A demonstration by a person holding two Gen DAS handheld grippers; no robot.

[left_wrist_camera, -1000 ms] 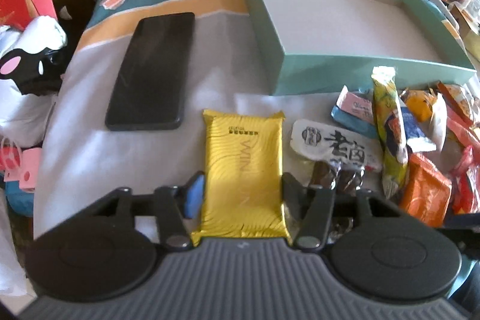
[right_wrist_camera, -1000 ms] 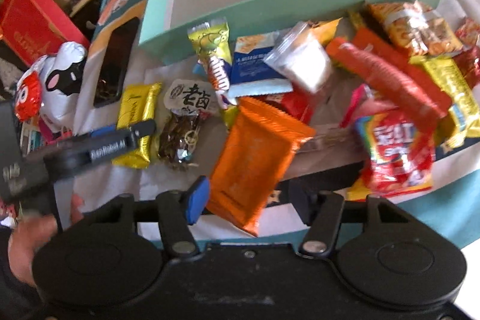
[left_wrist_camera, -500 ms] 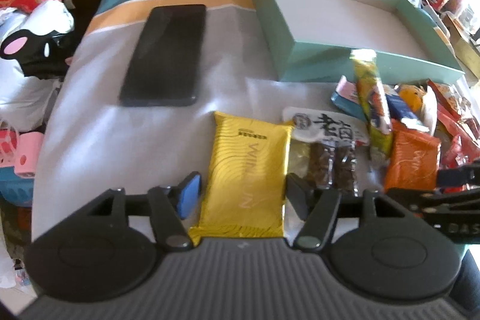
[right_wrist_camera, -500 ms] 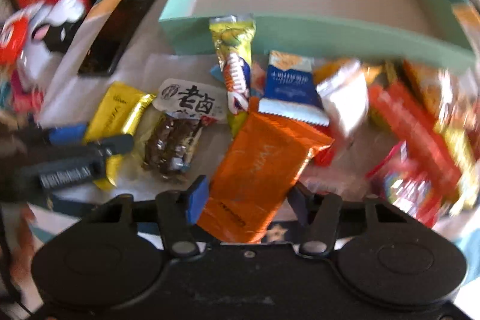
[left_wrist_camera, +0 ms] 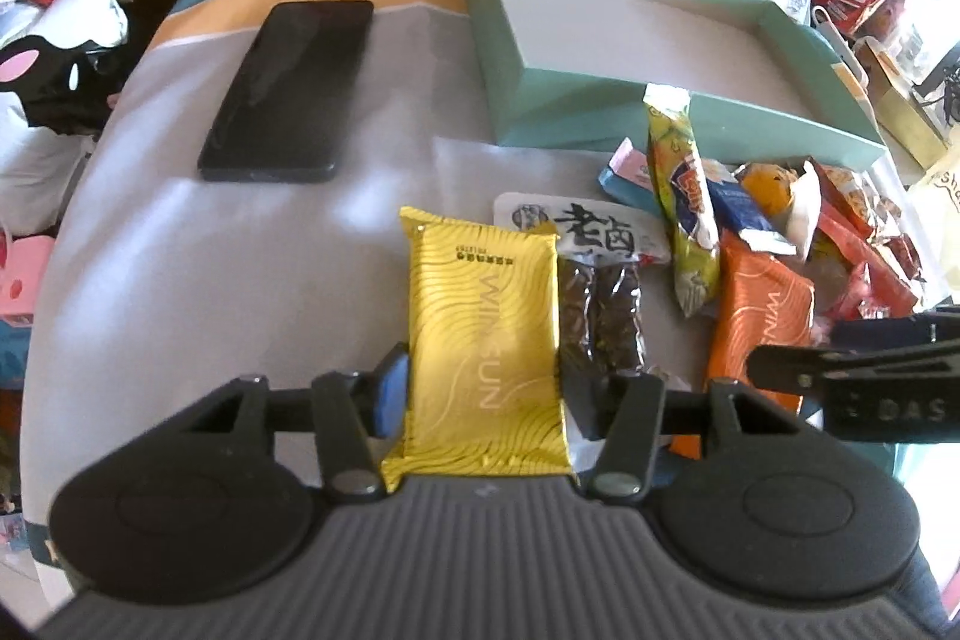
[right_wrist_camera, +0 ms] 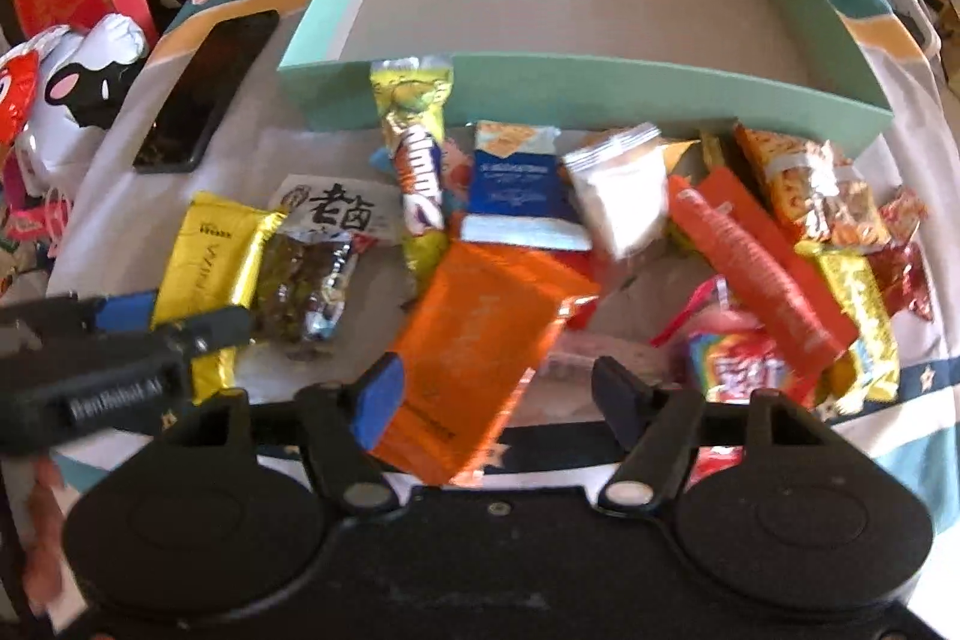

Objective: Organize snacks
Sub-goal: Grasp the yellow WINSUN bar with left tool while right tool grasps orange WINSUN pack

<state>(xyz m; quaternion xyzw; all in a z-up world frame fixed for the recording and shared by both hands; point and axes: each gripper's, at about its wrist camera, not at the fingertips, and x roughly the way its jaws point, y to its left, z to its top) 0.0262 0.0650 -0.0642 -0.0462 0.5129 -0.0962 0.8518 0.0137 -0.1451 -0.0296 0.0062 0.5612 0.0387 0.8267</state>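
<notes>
Left gripper [left_wrist_camera: 483,400] of mine straddles the yellow wafer pack [left_wrist_camera: 486,340], fingers wide on either side of its near end with the blue pad just beside its left edge; they are not pressing yet. A second ago the pack sat the same way between the fingers, but the view has swung a little leftward and I have crept closer, so the pack now lies deeper in the gap. My right gripper [right_wrist_camera: 498,394] has changed more: it was off to the side of the orange wafer pack [right_wrist_camera: 480,346], and now it is lined up with the pack's near corner between its spread fingers, the left one touching or nearly touching the wrapper, the right one well apart from it. Neither pack is lifted; both lie flat on the cloth. The teal box [right_wrist_camera: 600,82] beyond the heap has nothing in it, so I judge the sorting is only starting. The dark braised snack [left_wrist_camera: 600,304] lies touching the yellow pack's right edge, and I reckon my right-hand finger could snag it as I close. Next I expect to squeeze both.
</notes>
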